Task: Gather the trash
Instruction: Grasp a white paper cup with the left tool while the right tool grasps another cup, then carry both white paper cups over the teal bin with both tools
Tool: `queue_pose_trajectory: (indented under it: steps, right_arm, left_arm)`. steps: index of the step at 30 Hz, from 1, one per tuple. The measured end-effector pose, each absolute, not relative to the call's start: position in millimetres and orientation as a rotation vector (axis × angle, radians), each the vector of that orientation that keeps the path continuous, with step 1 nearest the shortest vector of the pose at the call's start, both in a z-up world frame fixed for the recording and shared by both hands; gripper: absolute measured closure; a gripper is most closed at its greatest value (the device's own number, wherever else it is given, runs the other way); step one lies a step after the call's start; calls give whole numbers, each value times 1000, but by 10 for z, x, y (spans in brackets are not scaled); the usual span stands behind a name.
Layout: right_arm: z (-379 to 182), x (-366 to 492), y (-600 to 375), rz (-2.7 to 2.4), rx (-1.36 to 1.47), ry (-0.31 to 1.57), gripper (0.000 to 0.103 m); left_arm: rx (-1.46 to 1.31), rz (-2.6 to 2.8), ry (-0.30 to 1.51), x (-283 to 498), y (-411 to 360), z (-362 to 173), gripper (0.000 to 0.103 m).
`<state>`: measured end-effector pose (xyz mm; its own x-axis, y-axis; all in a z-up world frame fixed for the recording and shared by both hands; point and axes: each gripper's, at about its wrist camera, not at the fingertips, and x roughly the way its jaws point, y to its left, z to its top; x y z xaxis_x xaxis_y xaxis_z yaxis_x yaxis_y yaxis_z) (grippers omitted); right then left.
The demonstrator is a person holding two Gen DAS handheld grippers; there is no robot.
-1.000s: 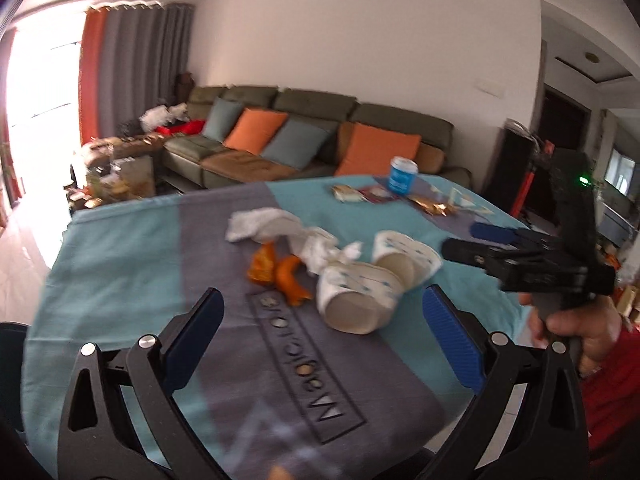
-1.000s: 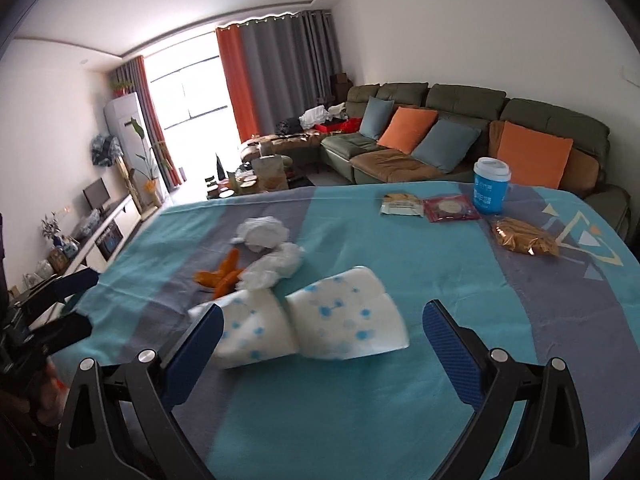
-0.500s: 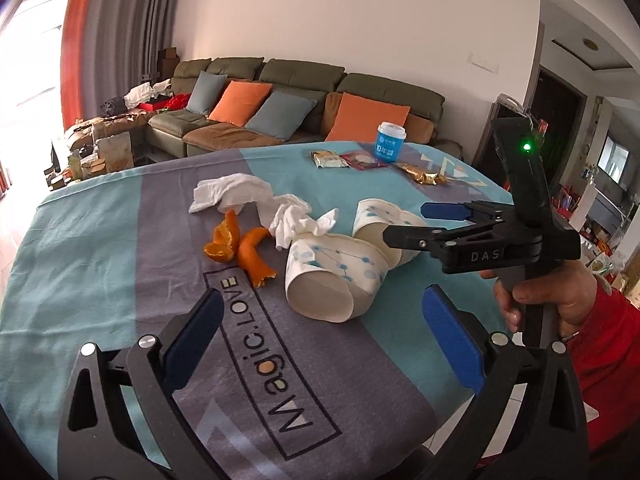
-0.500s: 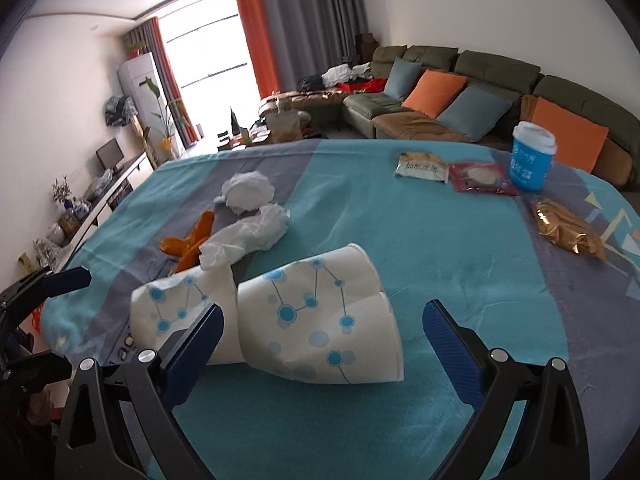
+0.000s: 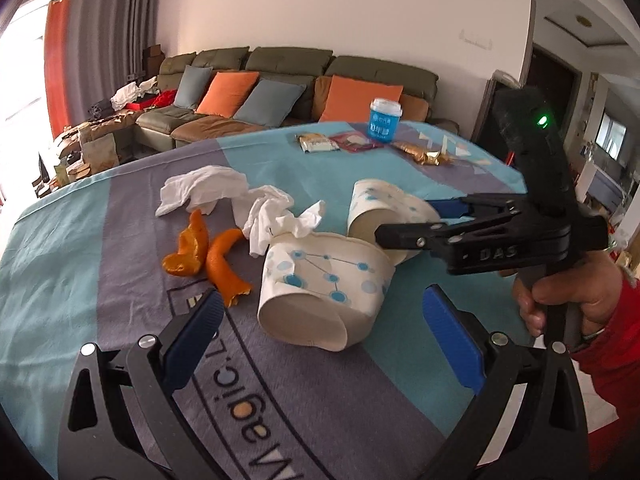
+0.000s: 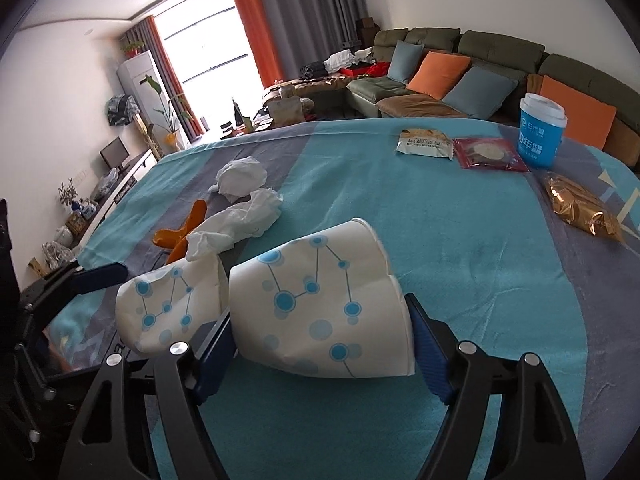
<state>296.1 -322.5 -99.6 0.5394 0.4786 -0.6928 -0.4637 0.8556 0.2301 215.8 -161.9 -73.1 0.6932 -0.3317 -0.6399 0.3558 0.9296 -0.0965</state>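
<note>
Right wrist view: the right tool [image 6: 320, 344] straddles a paper cup [image 6: 320, 308] lying on its side on the tabletop [image 6: 480, 272], its blue pads closing in on the cup's flanks. Whether they already press on the paper is not clear, though the cup's wall looks dented near the rim. A second paper cup [image 6: 168, 304] with the same blue dot pattern lies just to its left, also tipped over, a crumpled white tissue [image 6: 240, 220] touching its far end. Beyond that sit orange peel [image 6: 180, 232] and another tissue ball [image 6: 240, 176].

Left wrist view: the left tool [image 5: 320, 320] hangs above the cloth with its jaws spread wide, nothing between the pads; the second cup [image 5: 320, 288] lies just ahead of them, its open mouth toward the camera. The person's right hand [image 5: 568, 296], in a red sleeve [image 5: 616, 344], grips the black handle of the right tool [image 5: 404, 220], which reaches in from the right around the farther cup [image 5: 380, 208]. Orange peel [image 5: 212, 256] and loose tissues [image 5: 248, 200] lie left of the cups.

At the tabletop's far edge stand a blue lidded cup [image 5: 383, 122] and, beside it, flat snack packets [image 5: 340, 142] and a gold wrapper [image 5: 420, 154], well apart from the litter. A green sofa [image 5: 280, 80] with orange and grey cushions runs along the wall behind.
</note>
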Motion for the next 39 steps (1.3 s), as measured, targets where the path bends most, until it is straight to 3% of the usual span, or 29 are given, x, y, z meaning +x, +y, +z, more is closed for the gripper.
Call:
queue_pose_trajectory:
  steps: [9, 16, 39]
  right_arm:
    - [-957, 2962, -3372, 541, 82, 817, 28]
    - [-895, 2915, -3419, 528, 119, 803, 28]
    - [-521, 2626, -3376, 516, 113, 708, 28]
  left_arm:
    - [37, -402, 748, 2289, -1665, -849, 6]
    - [50, -409, 768, 2303, -1696, -904, 29]
    - [26, -398, 644, 1832, -1473, -608, 30]
